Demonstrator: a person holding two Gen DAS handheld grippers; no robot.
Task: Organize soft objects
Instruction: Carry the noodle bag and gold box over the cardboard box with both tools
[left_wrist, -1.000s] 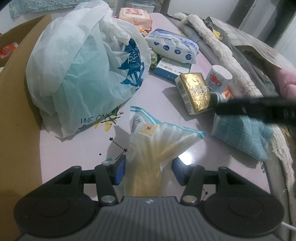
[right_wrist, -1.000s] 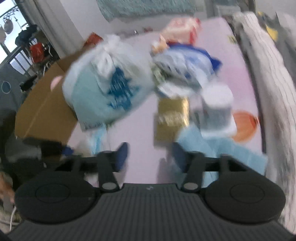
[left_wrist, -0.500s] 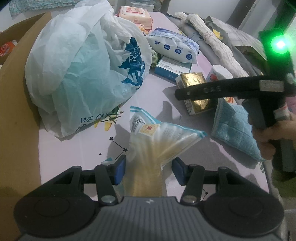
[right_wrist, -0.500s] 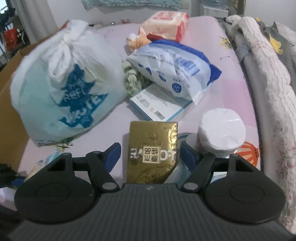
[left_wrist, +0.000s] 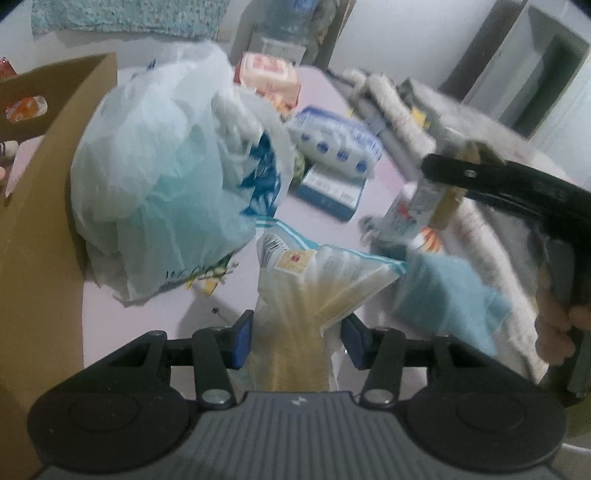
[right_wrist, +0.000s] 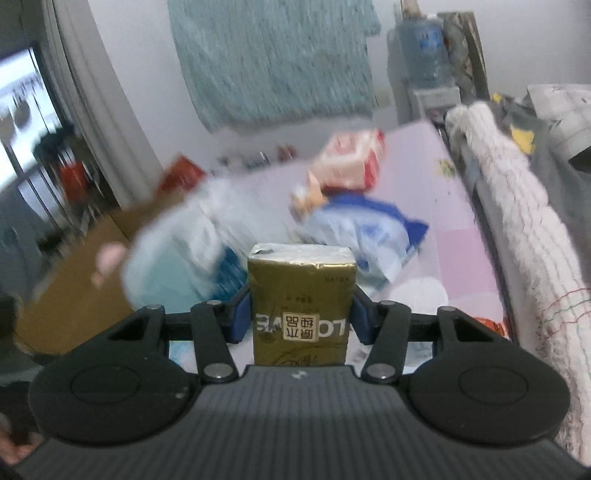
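Tongs on both sides are clamped: the right tongs (right_wrist: 298, 319) carry the gold tissue pack (right_wrist: 301, 302) above the worktop (right_wrist: 436, 177), the left tongs (left_wrist: 296, 338) pinch the clear pouch (left_wrist: 317, 280), so both probably next need carrying to the cardboard box (left_wrist: 40, 206).

Lower end of yellow-filled clear packet (left_wrist: 314, 295) hidden behind left gripper (left_wrist: 295, 334) body. Base of gold tissue pack (right_wrist: 301, 306) hidden behind right gripper (right_wrist: 299, 317) body; small print illegible. White plastic bag (right_wrist: 177, 258), blue-white wipes pack (right_wrist: 365, 236) motion-blurred. Blue cloth (left_wrist: 447, 295) smeared. Cardboard box (left_wrist: 37, 221) cut off at left edge.
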